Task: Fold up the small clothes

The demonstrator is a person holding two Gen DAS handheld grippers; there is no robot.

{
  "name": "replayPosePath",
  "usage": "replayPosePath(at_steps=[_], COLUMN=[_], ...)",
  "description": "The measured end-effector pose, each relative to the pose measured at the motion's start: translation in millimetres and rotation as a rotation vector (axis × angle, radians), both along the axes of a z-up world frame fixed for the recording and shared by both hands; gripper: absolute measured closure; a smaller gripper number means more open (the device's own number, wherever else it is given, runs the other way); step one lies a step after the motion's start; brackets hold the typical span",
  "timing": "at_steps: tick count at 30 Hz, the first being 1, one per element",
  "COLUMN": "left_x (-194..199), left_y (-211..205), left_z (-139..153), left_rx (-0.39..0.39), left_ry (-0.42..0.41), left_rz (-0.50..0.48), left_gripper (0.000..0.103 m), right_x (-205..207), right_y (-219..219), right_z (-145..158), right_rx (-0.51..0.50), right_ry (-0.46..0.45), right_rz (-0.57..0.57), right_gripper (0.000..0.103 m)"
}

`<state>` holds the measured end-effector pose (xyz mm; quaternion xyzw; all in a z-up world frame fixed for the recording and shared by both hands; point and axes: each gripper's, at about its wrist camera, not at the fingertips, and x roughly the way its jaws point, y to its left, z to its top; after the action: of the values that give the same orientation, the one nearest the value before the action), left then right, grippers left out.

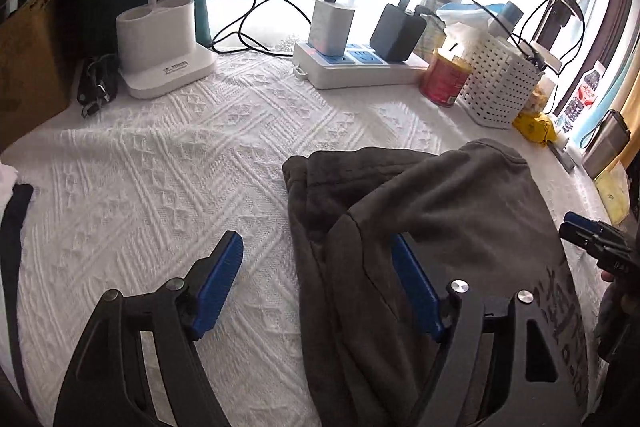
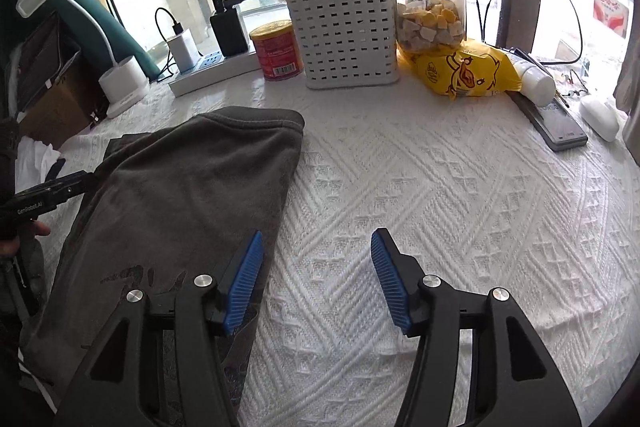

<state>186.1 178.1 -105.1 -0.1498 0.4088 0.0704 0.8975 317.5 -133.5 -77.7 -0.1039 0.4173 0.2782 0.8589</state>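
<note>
Lying lengthwise toward the surface's window edge, the grey garment (image 1: 440, 211) was flanked by the left gripper (image 1: 316, 287) and right gripper (image 2: 316, 279), both wide and empty.

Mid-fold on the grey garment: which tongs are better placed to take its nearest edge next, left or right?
Probably left. The left tongs are open and straddle the grey garment's near-left edge, one finger over the cloth. The right tongs are open too, but mostly over the bare white tablecloth beside it.

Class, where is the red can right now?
The red can stands at the table's back edge, between the white power strip and the white basket.
</note>
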Motion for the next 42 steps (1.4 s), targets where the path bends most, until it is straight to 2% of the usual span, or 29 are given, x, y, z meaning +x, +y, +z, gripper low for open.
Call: replayPosePath(at_steps=[3, 7, 10, 12, 14, 16, 20, 25, 28, 29, 31, 34, 36, 37, 39, 40, 42], left_x=[7, 12, 17, 21, 28, 32, 37, 37, 36, 36, 35, 34, 32, 32, 32, 32, 33], left_y=[-1, -12, -25, -39, -53, -61, -69, -67, -72, -76, -82, -84, -84, -84, -87, -89, -93], left_z=[-3, -3, -3, -3, -4, -3, -4, -4, -4, -4, -5, -5, -5, -5, -5, -5, -5], left_rx=[-0.029, -0.018, -0.045, -0.017, 0.051, 0.044, 0.062, 0.033, 0.07, 0.086, 0.109, 0.115, 0.109, 0.101, 0.095, 0.093, 0.096], left_ry=[-0.004, 0.016, 0.018, 0.028, 0.065, 0.071, 0.065, 0.041, 0.041, 0.04, 0.035, 0.028, 0.022, 0.016, 0.007, 0.005, 0.001], left_rz=[-0.021, -0.045, -0.114, -0.159, -0.188, -0.231, -0.254, -0.279, -0.279, -0.283, -0.302, -0.32, -0.329, -0.337, -0.341, -0.347, -0.358], left_gripper=[0.019, 0.013, 0.013, 0.012, 0.012, 0.012, 0.012, 0.013, 0.021, 0.028, 0.035, 0.042, 0.049, 0.057, 0.065, 0.07, 0.074], right_x=[8, 16, 21, 24, 25, 25, 25, 17, 15, 14, 10, 4, -1, -3, -8, -10, -15], right_y=[3, 8, 14, 20, 26, 33, 45, 65, 73, 75, 82, 92, 97, 100, 105, 107, 112], right_z=[1, 1, -2, -4, -8, -9, -11, -14, -15, -16, -17, -19, -20, -21, -21, -22, -23], right_rx=[0.011, 0.028, 0.041, 0.051, 0.058, 0.055, 0.073, 0.04, 0.016, 0.008, -0.015, -0.059, -0.084, -0.098, -0.091, -0.083, -0.089], right_ry=[0.001, 0.007, 0.021, 0.034, 0.048, 0.046, 0.072, 0.057, 0.046, 0.04, 0.03, 0.004, -0.01, -0.021, -0.019, -0.011, -0.021], right_rz=[-0.002, 0.006, 0.018, 0.03, 0.048, 0.067, 0.107, 0.178, 0.192, 0.195, 0.215, 0.241, 0.266, 0.273, 0.309, 0.323, 0.333], right_gripper=[0.043, 0.036, 0.036, 0.036, 0.036, 0.036, 0.036, 0.036, 0.036, 0.036, 0.036, 0.036, 0.041, 0.044, 0.07, 0.075, 0.082])
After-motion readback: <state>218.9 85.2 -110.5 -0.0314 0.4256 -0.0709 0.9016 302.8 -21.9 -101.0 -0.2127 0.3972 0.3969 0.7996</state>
